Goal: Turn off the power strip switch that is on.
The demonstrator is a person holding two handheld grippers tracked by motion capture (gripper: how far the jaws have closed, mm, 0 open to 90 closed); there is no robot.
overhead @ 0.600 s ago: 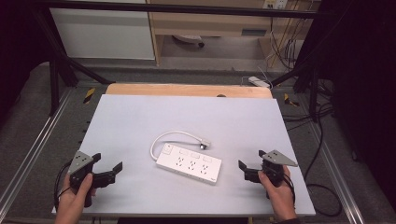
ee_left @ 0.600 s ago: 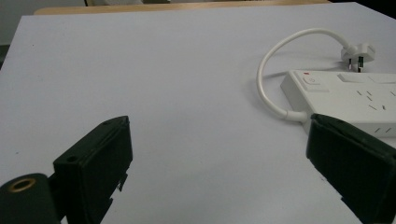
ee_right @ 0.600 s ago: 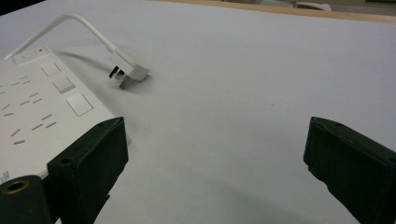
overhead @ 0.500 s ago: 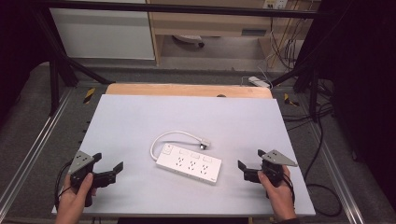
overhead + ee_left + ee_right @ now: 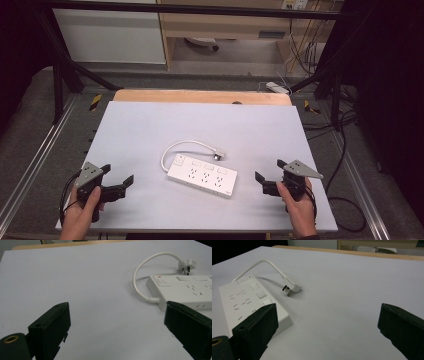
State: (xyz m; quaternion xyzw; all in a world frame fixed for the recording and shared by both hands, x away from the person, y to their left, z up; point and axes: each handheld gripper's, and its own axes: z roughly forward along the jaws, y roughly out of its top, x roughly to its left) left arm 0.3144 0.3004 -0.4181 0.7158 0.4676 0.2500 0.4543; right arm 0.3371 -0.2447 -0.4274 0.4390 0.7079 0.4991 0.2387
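A white power strip (image 5: 202, 175) lies flat in the middle of the pale table, its short cable curling back to a white plug (image 5: 218, 154) that rests unplugged beside it. My left gripper (image 5: 119, 179) sits near the front left corner, held by a hand, open and holding nothing, well left of the strip. My right gripper (image 5: 270, 174) sits at the front right, also open and holding nothing, a short way right of the strip. The left gripper view has the strip (image 5: 185, 290) and plug (image 5: 187, 265) ahead to the right. In the right gripper view the strip (image 5: 249, 302) and plug (image 5: 291, 288) lie to the left.
The table (image 5: 150, 125) has a wooden strip (image 5: 200, 96) along its far edge. Cables (image 5: 345, 200) trail on the floor to the right, and metal rails run down both sides. Shelving stands behind the table.
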